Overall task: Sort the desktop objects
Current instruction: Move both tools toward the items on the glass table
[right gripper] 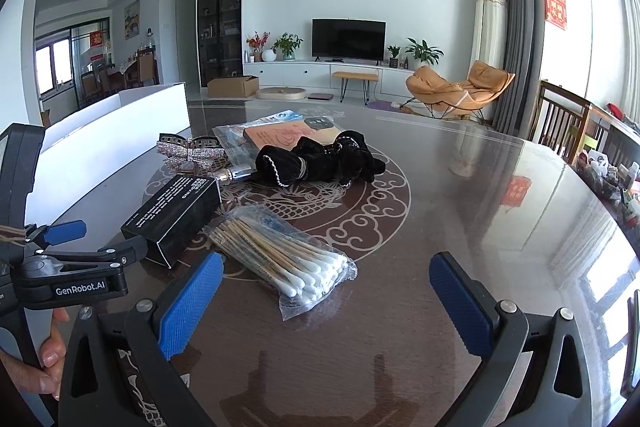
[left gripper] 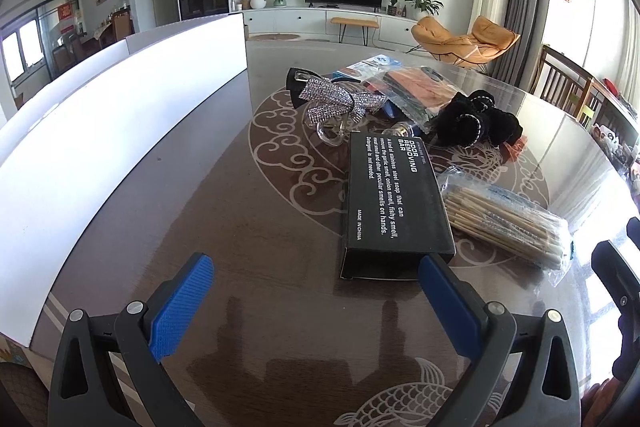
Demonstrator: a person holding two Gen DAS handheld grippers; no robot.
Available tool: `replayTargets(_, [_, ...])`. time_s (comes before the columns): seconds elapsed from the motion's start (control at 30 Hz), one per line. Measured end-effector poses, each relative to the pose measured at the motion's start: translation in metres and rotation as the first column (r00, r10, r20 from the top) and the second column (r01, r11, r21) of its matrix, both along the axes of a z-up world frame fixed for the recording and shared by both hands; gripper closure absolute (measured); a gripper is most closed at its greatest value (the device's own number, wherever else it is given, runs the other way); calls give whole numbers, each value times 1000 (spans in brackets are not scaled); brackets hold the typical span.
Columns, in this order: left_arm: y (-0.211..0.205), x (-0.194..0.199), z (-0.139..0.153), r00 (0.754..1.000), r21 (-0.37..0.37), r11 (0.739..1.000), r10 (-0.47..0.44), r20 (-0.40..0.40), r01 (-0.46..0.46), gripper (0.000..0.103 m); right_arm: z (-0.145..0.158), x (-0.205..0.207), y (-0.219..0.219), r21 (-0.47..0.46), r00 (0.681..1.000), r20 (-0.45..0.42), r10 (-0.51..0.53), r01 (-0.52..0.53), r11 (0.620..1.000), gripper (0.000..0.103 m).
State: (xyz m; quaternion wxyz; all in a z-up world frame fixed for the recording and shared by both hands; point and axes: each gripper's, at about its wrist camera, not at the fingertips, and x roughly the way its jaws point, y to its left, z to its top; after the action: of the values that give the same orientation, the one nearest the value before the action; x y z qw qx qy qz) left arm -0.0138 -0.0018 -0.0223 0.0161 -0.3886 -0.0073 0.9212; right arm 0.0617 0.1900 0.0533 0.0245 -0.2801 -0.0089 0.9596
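**Both grippers released above a cluster of desktop objects**

Centrally, the black box [left gripper: 394, 203], printed "ODOR REMOVING BAR", serves as the landmark on the glossy brown surface [left gripper: 248, 227]. Just beside the box, toward the window side, lies the clear bag of cotton swabs [right gripper: 280, 251], its white tips pointing to the near edge. Beyond the box sit a rhinestone bow clip [left gripper: 340, 103], a black velvet scrunchie [right gripper: 320, 161] and flat plastic packets [left gripper: 416, 87], all bunched together and partly overlapping. On the box's other side, apart from it, stands a long white tray [left gripper: 100, 131]. The left gripper [left gripper: 316, 301] hovers at the box's near end with blue pads spread wide; its right finger appears close to the box's near corner, though contact cannot be judged. The right gripper [right gripper: 326, 293] is likewise spread wide and grasping nothing, the swab bag lying just ahead of its left finger [right gripper: 192, 303]. A hand [right gripper: 44, 359] holds the left gripper's handle.
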Motion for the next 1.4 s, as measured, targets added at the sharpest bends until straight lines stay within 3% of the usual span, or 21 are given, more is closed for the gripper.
replayTargets(0.9, [2, 0, 0, 1000, 4, 1000, -16, 2, 16, 0, -1, -1, -1, -6, 1000, 7, 0, 0, 1000, 0])
replayTargets(1.23, [-10, 1, 2, 1000, 74, 997, -1, -12, 2, 0, -3, -5, -2, 7, 1000, 26, -5, 5, 1000, 0])
replayTargets(1.4, [-4, 4, 3, 999, 49, 999, -15, -28, 16, 0, -5, -7, -1, 10, 999, 40, -6, 6, 1000, 0])
